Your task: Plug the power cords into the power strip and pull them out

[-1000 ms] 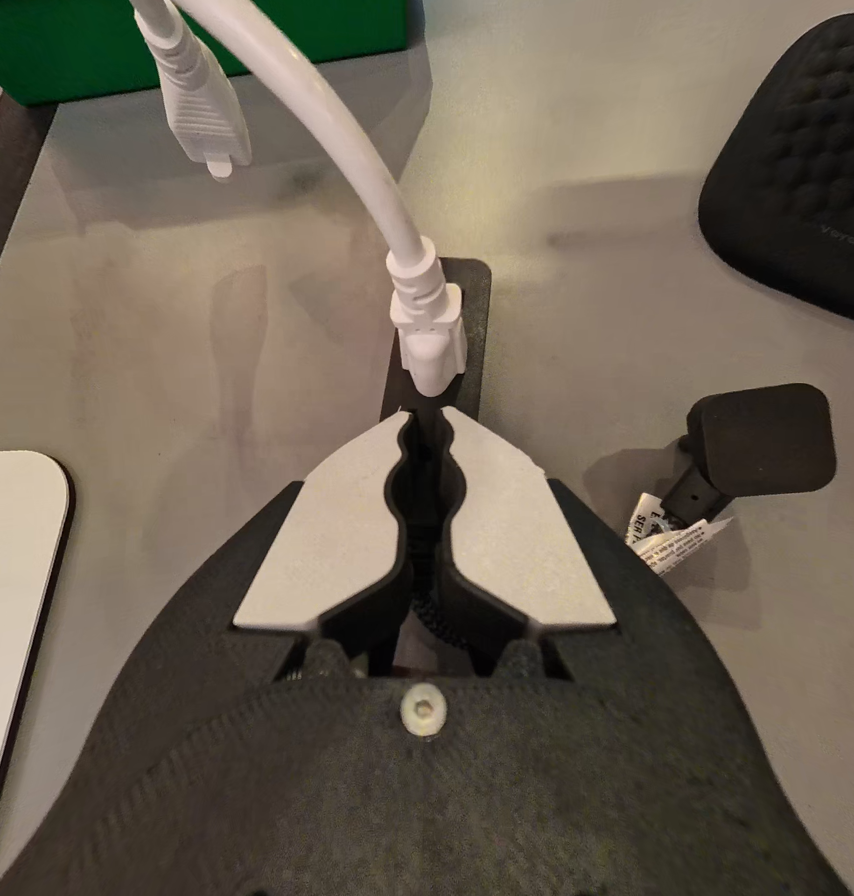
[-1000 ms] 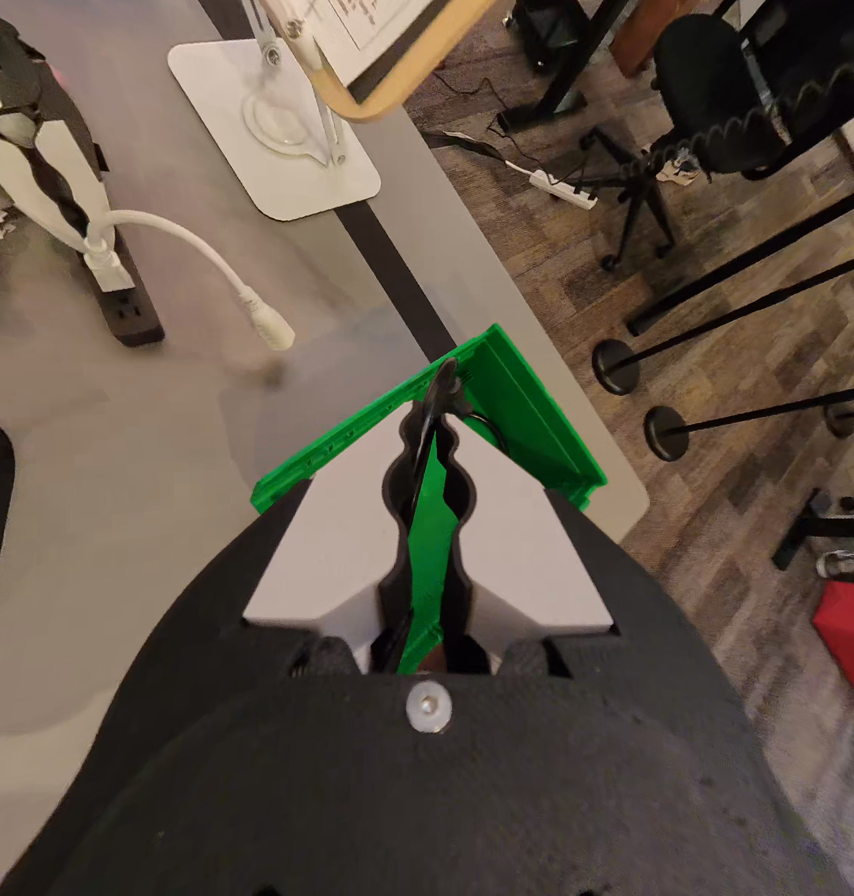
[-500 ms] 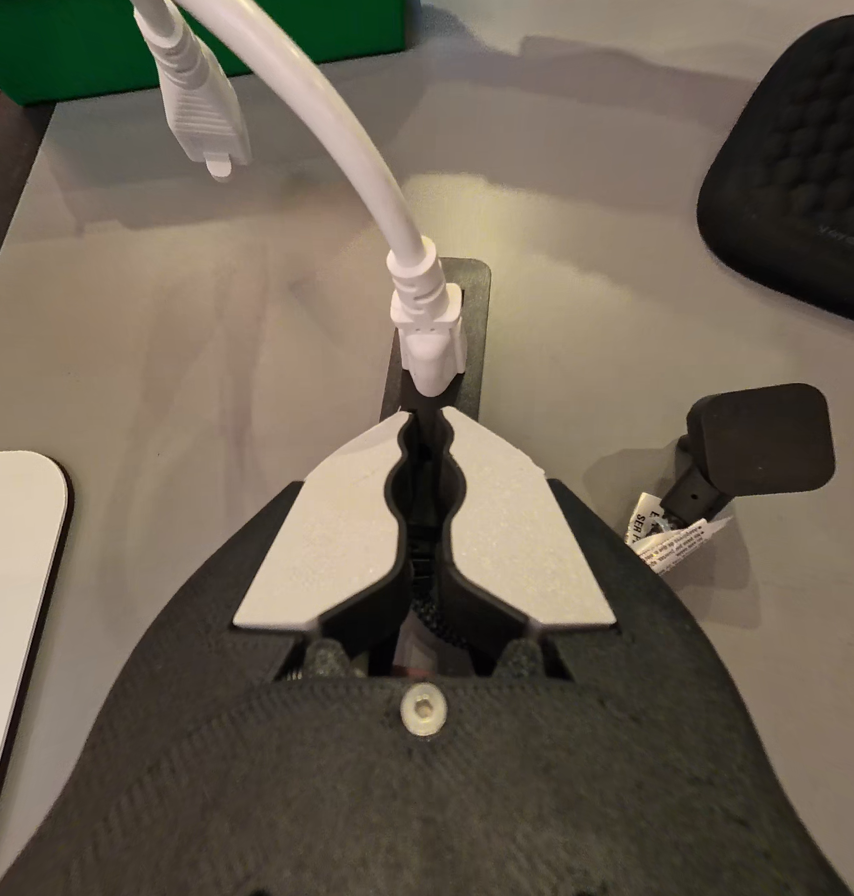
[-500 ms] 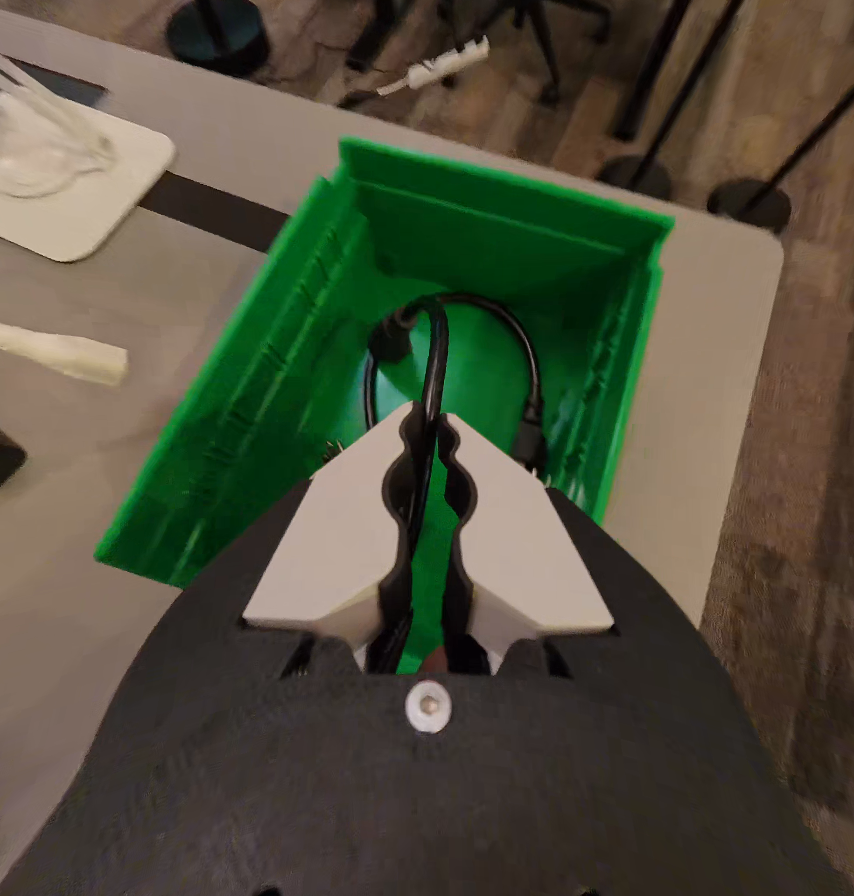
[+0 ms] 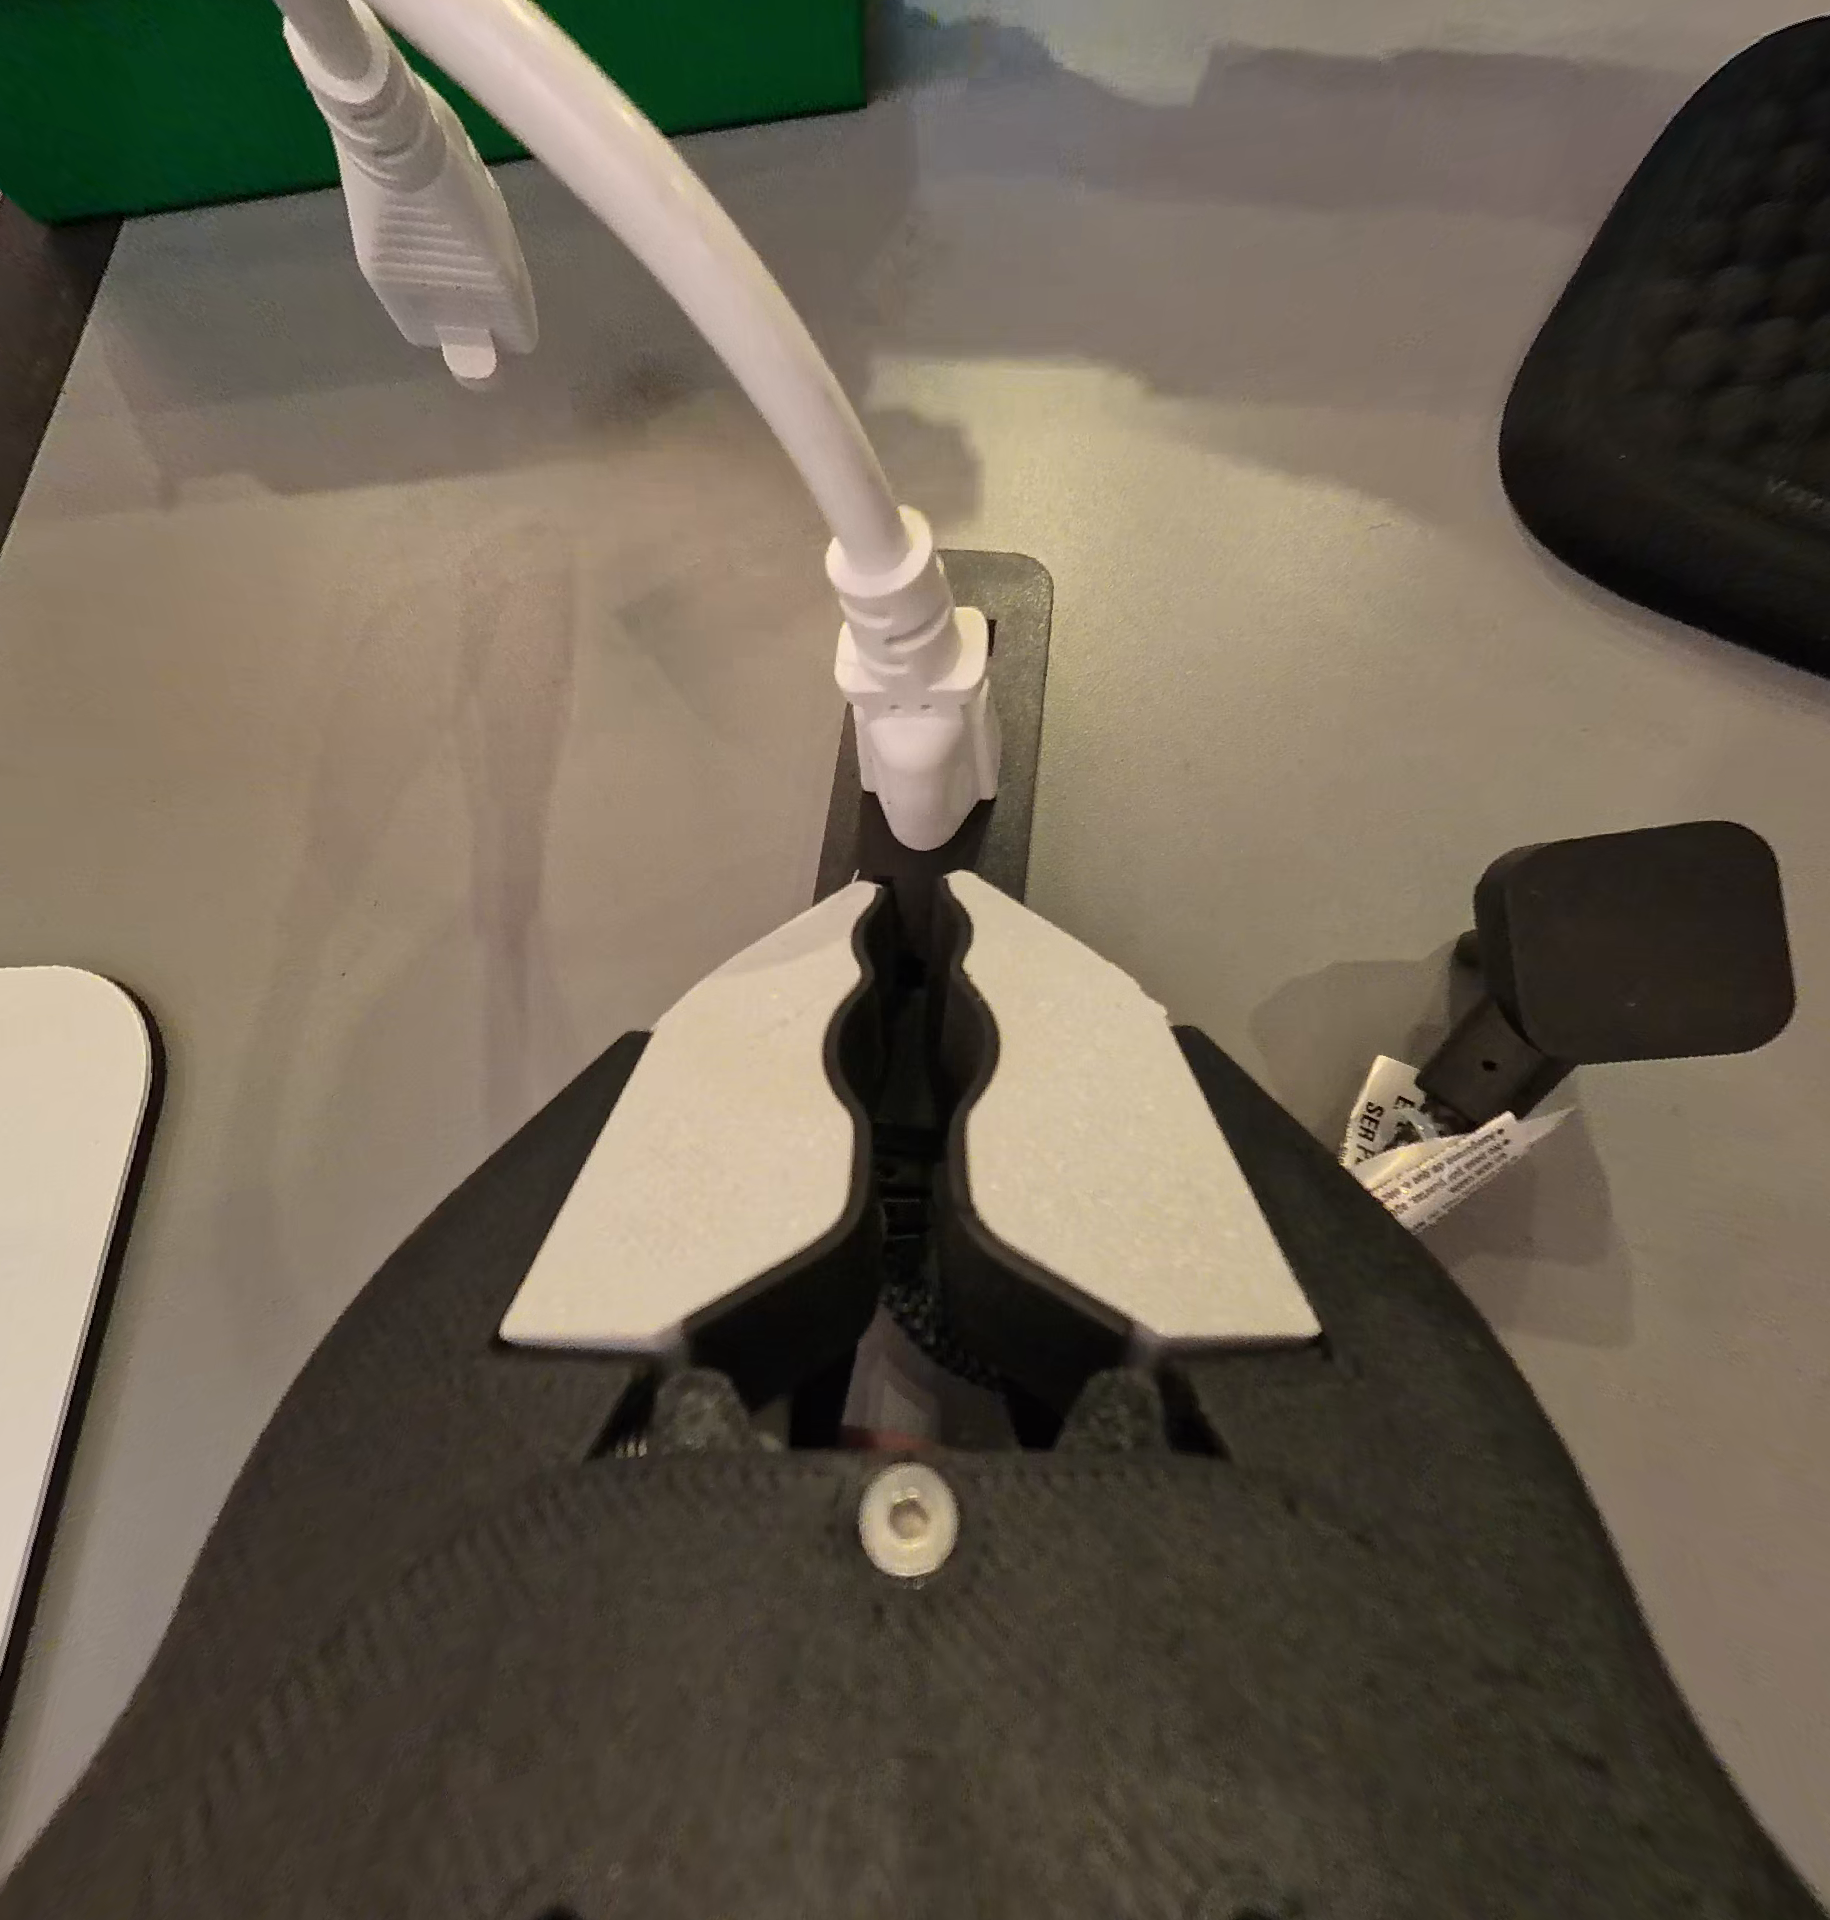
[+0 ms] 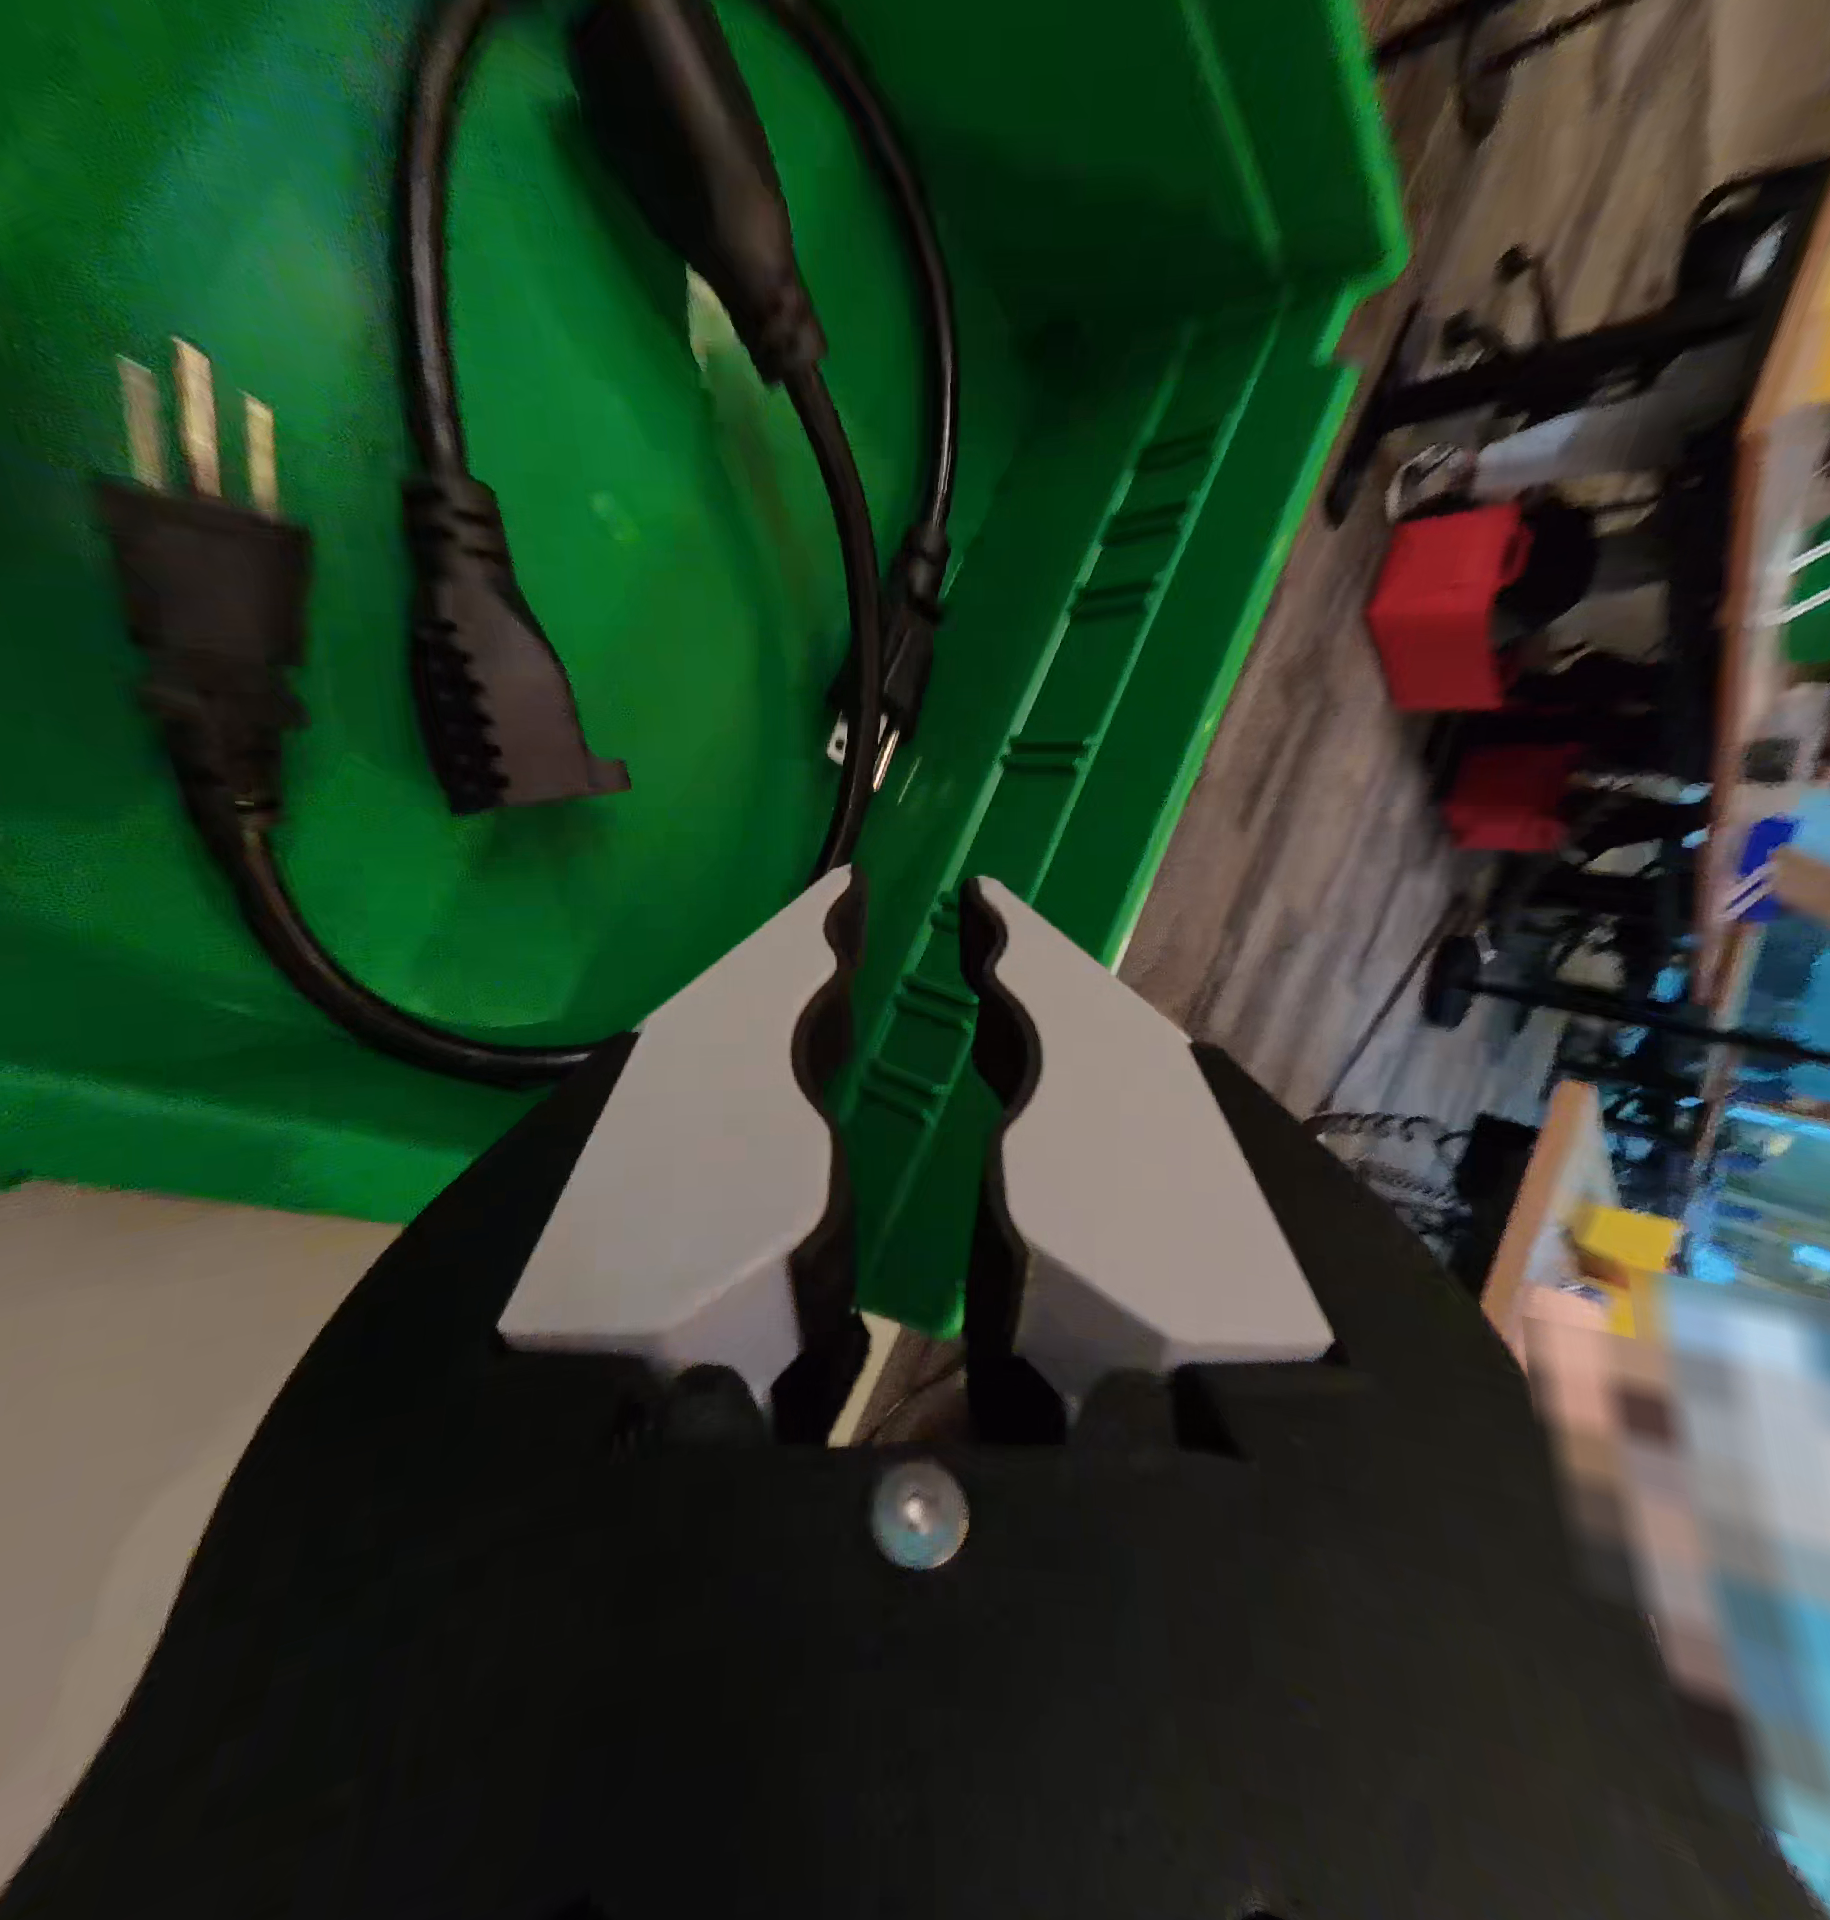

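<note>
My left hand-held gripper (image 5: 909, 883) sat low over the grey tabletop (image 5: 371, 727), its two pale fingers (image 5: 724, 1132) drawn close together with only a narrow gap between them, closed on the near end of the black power strip (image 5: 1015, 665), which ran away from me along the line of the fingers. Just past the fingertips a white plug (image 5: 926, 727) stood seated in the strip, and its white cord (image 5: 724, 249) arched up and away toward the top left, where the cord's other white connector (image 5: 433, 239) hung free above the tabletop. Beyond it I saw the outer wall of a green bin (image 5: 267, 94). To the right of the strip lay a black plug with a paper tag (image 5: 1628, 977), and farther right a black textured pad (image 5: 1711, 343); a white flat base (image 5: 38, 1195) lay at the left edge. My right hand-held gripper (image 6: 911, 883) was parted a little and held nothing, its fingers (image 6: 703, 1143) hovering over the near right wall of the green bin (image 6: 1098, 665). Inside the bin lay black power cords (image 6: 859, 540): one three-pronged plug (image 6: 204, 582) at the left, a black socket end (image 6: 495, 665) beside it, and a smaller plug (image 6: 895, 665) near the wall. This view was blurred with motion; past the bin lay the wood floor (image 6: 1295, 831) and red boxes (image 6: 1451, 613).
</note>
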Demonstrator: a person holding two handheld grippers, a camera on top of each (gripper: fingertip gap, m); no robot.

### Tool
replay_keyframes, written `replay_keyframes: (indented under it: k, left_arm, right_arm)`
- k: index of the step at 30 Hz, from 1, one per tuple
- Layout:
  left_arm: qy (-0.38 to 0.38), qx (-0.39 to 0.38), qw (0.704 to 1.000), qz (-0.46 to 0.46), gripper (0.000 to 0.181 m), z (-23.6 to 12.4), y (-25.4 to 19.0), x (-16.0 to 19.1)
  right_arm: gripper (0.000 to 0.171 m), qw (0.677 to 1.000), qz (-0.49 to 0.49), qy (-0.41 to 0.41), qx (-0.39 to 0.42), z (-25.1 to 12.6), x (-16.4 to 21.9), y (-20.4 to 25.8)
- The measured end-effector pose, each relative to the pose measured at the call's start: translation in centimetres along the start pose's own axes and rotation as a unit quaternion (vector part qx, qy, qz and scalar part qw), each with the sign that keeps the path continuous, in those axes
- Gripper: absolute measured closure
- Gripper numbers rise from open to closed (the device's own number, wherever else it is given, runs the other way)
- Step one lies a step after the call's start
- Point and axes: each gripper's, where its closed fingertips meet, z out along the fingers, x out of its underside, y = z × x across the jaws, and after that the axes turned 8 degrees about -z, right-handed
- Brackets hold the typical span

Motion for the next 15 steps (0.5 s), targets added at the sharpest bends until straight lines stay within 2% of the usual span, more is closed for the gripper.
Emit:
replay_keyframes:
  k: [2,4,7,10,13,15]
  left_arm:
    - [0.0,0.001,1.0,0.0,0.174,0.0,0.0,0.0]
    - [-0.001,0.0,1.0,0.001,0.174,0.0,0.0,0.0]
    - [-0.001,-0.001,1.0,0.003,0.175,0.0,0.0,0.0]
    - [0.002,-0.004,1.0,0.005,0.175,0.0,0.0,0.0]
    - [0.004,-0.007,1.0,0.009,0.175,0.0,0.0,0.0]
    - [0.006,-0.01,1.0,0.012,0.175,0.0,0.0,0.0]
  right_arm:
    - [0.154,0.999,-0.019,-0.031,0.016,-2.8,-2.1,0.1]
    - [0.151,0.996,-0.022,-0.09,-0.006,-6.2,-5.1,1.7]
    - [0.151,0.975,-0.048,-0.195,-0.089,-11.7,-10.5,7.0]
    - [0.146,0.944,-0.078,-0.26,-0.186,-16.1,-14.8,13.5]
    - [0.137,0.907,-0.095,-0.303,-0.277,-18.7,-18.2,19.5]
    - [0.131,0.893,-0.109,-0.309,-0.307,-18.6,-19.9,22.6]
